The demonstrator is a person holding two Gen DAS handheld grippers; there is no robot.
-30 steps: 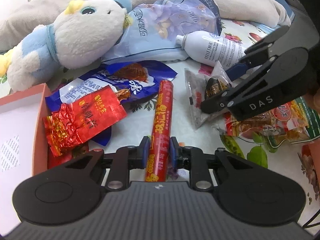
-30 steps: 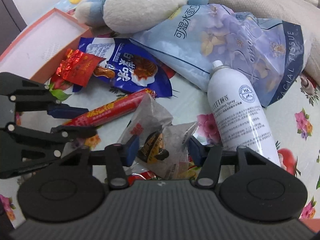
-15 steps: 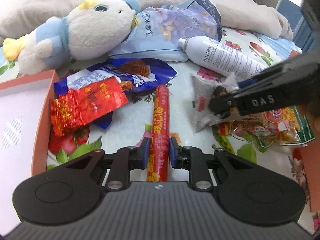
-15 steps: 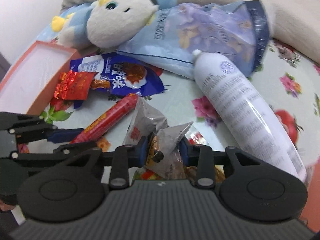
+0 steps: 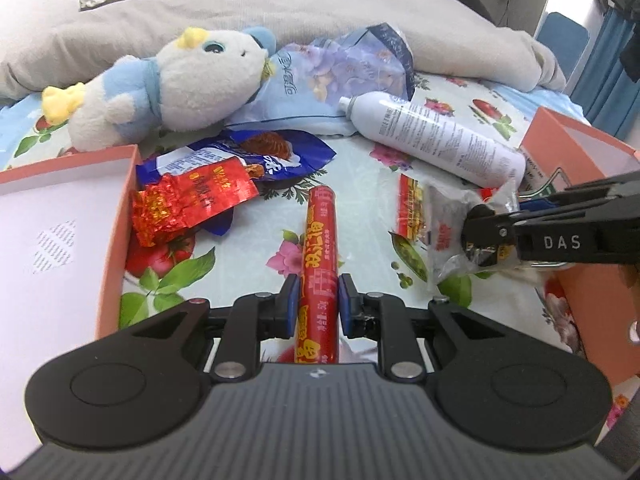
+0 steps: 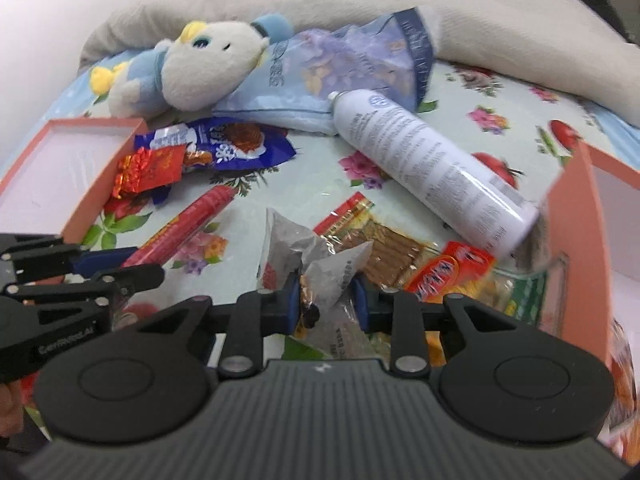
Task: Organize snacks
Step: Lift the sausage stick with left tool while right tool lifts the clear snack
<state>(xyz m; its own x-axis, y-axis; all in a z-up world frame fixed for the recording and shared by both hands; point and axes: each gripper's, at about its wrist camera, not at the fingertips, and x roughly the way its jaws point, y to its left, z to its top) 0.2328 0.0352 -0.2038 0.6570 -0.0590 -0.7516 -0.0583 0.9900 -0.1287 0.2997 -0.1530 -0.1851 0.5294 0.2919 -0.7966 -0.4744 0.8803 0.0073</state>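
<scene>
Floral bedsheet point(image 5: 248, 240), grey blanket point(image 5: 280, 12) behind | far left: orange box point(image 5: 120, 216), red foil packet point(image 5: 192, 200) beside it | your left tool point(image 5: 318, 304) pinching red sausage stick point(image 5: 320, 232) | your right tool point(image 6: 326, 300) closing on clear snack pouch point(image 6: 320, 272) | right: white spray can point(image 5: 432, 136), second orange box point(image 6: 576, 240).
</scene>
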